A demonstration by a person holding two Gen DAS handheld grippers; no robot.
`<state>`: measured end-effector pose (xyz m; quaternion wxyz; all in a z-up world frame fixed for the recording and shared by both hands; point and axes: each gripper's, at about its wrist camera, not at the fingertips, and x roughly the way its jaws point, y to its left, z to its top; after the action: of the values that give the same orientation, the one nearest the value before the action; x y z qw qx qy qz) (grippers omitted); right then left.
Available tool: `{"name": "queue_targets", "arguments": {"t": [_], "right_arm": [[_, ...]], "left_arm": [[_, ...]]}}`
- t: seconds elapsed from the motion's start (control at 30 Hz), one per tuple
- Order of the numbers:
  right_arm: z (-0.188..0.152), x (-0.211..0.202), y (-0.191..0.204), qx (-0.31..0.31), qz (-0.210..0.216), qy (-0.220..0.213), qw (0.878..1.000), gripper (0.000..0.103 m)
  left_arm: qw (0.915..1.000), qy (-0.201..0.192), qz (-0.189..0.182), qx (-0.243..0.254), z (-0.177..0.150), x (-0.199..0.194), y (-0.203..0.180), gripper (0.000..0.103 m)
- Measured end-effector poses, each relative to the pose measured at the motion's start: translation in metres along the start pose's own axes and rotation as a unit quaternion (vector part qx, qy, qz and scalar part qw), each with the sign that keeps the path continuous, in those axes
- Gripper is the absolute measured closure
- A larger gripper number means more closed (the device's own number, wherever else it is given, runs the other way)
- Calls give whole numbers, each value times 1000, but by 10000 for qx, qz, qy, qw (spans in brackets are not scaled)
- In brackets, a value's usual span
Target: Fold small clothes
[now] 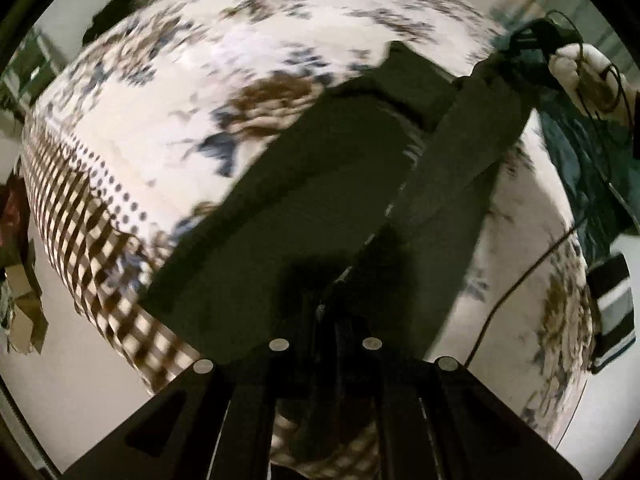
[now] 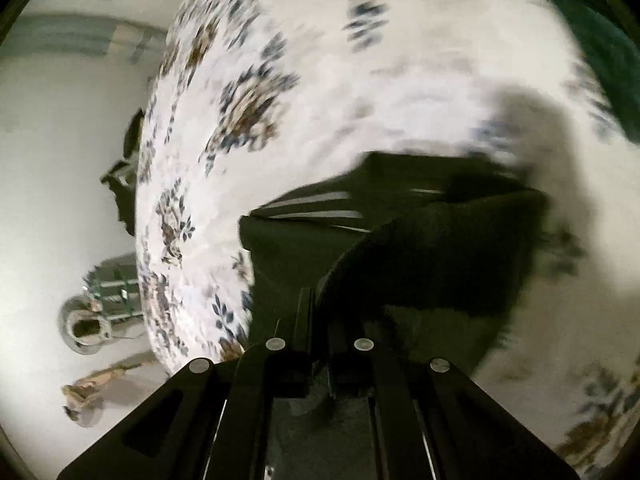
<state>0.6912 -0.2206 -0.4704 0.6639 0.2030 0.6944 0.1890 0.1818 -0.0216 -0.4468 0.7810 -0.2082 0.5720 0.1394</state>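
Note:
A dark garment (image 1: 304, 200) lies stretched across a white floral bedsheet (image 1: 168, 112). My left gripper (image 1: 326, 304) is shut on the garment's near edge, with cloth bunched between its fingers. A long dark strip of the garment runs up to my right gripper (image 1: 532, 40), held by a hand at the top right. In the right wrist view my right gripper (image 2: 320, 296) is shut on the dark garment (image 2: 420, 256), which folds over itself and shows pale stripes (image 2: 316, 206). The picture is blurred by motion.
The bed has a checked border (image 1: 92, 240) at its left edge. A striped folded item (image 1: 612, 308) and a black cable (image 1: 520, 280) lie at the right. A dark green cloth (image 2: 612, 48) lies at the far right. A metal pot (image 2: 84, 328) stands on the floor.

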Motion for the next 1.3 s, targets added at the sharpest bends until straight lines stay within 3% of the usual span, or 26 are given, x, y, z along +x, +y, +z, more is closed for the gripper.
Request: {"name": "queue_targets", "arguments": {"t": [0.2, 0.3, 0.43, 0.47, 0.53, 0.6, 0.63, 0.73, 0.83, 1.03, 1.1, 1.13, 1.3], "right_arm": [[15, 117, 108, -388, -730, 273, 9962, 98], [14, 162, 137, -522, -1122, 366, 9916, 98], [13, 197, 143, -440, -1493, 445, 9868, 97], [13, 201, 141, -328, -1454, 528, 9874, 94], [11, 201, 138, -245, -1217, 646, 9902, 72], [-2, 187, 139, -317, -867, 733, 9930, 37], [-10, 177, 139, -385, -783, 712, 9936, 34], [-53, 141, 137, -712, -598, 648, 9936, 34], [-113, 112, 116, -917, -703, 723, 9907, 34], [-260, 95, 35, -515, -948, 1042, 9887, 34], [-307, 100, 2, -224, -875, 1170, 9890, 34], [-324, 103, -13, -53, -859, 1225, 9887, 34], [-394, 112, -74, 725, -712, 1273, 9866, 34]], "left_arm": [[9981, 397, -104, -455, 20, 42, 77, 98], [9956, 630, -236, -646, 23, 67, 103, 98], [9887, 1055, -517, -932, 25, 95, 127, 94], [9828, 1100, -823, -1235, 24, 96, 140, 91], [9742, 1139, -1110, -1601, 20, 93, 158, 78], [9674, 1090, -1292, -1885, 13, 83, 179, 76], [9673, 1046, -1290, -1919, 10, 77, 185, 75], [9693, 998, -1321, -1817, 1, 60, 196, 65], [9755, 1054, -1227, -1490, -6, 51, 186, 64], [9835, 1379, -968, -660, -11, 73, 140, 65], [9893, 1278, -588, -376, -17, 81, 129, 90], [9905, 1198, -569, -371, -20, 79, 127, 97], [9973, 519, -467, -221, -24, 24, 121, 97]]}}
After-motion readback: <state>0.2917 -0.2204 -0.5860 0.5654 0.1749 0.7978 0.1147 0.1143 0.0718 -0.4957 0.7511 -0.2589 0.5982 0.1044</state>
